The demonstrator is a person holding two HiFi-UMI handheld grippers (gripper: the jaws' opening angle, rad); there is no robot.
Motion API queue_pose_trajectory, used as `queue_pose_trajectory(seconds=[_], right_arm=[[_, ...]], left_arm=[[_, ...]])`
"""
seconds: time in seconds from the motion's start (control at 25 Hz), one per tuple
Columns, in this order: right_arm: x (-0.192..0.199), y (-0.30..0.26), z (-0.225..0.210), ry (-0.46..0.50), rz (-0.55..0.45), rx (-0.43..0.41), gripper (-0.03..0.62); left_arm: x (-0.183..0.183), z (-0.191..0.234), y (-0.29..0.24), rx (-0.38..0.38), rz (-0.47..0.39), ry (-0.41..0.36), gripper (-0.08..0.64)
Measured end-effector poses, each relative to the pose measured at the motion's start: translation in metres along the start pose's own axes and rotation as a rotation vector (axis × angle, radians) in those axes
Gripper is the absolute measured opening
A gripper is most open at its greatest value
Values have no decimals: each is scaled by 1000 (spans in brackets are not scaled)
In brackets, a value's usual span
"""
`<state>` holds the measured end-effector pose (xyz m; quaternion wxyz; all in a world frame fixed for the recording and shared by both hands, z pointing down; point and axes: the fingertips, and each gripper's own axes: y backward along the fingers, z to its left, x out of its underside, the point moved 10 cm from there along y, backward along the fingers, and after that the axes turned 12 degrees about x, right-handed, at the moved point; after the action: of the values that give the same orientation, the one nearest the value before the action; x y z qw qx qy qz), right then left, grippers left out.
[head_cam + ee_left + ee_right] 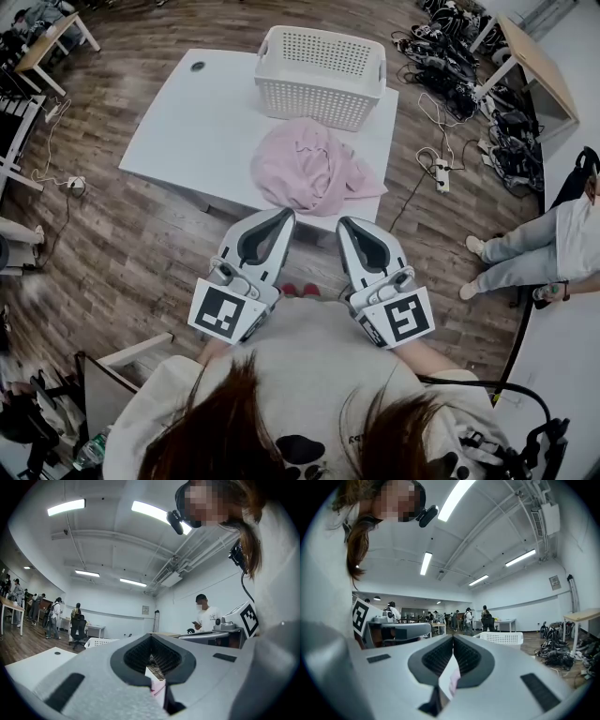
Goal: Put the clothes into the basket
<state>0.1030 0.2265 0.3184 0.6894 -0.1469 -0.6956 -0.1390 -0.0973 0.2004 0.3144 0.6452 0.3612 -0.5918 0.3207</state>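
A crumpled pink garment (309, 169) lies on the white table (187, 122) near its front edge. Just behind it stands a white perforated basket (321, 75), and nothing shows inside it. My left gripper (284, 215) and right gripper (345, 224) are held side by side close to my body. Both are short of the table's front edge, with their tips pointing toward the garment. Both are shut with nothing between the jaws. In the left gripper view the jaws (151, 636) meet at the tips, and the basket (101, 642) shows beyond them. The right gripper view shows closed jaws (453, 637) and the basket (499, 637).
A small dark disc (198, 67) sits at the table's far left corner. Cables and gear (450, 47) are piled on the floor at the upper right beside a wooden desk (539, 61). A power strip (441, 175) lies by the table's right side. A person (544, 244) sits at the right.
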Motion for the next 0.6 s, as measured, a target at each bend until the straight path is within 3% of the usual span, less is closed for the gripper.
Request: queue_pose_trajectory(seconds=[0.6], right_arm=[[2, -24, 27, -24, 16, 39, 12]], left_arm=[[4, 35, 16, 33, 0, 16, 8]])
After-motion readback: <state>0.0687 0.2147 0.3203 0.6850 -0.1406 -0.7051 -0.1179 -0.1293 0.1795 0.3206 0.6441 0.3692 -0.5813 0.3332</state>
